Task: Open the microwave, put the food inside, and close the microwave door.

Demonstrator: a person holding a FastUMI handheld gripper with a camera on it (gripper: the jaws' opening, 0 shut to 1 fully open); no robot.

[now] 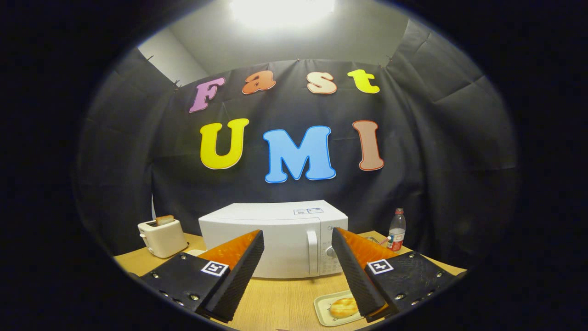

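A white microwave (275,239) stands on the wooden table (280,301), door shut, with its vertical handle (313,253) and control knob (330,251) on the right side. My gripper (297,239) is open, its two fingers spread wide with nothing between them, held back from the microwave's front. A piece of food, a round golden bun (343,307), lies on a small pale tray (324,309) on the table, just beside and partly under the right finger (356,271).
A white toaster (162,236) with a slice of bread in its slot stands left of the microwave. A plastic bottle (397,230) with a red label stands to the microwave's right. Black cloth walls close the booth behind.
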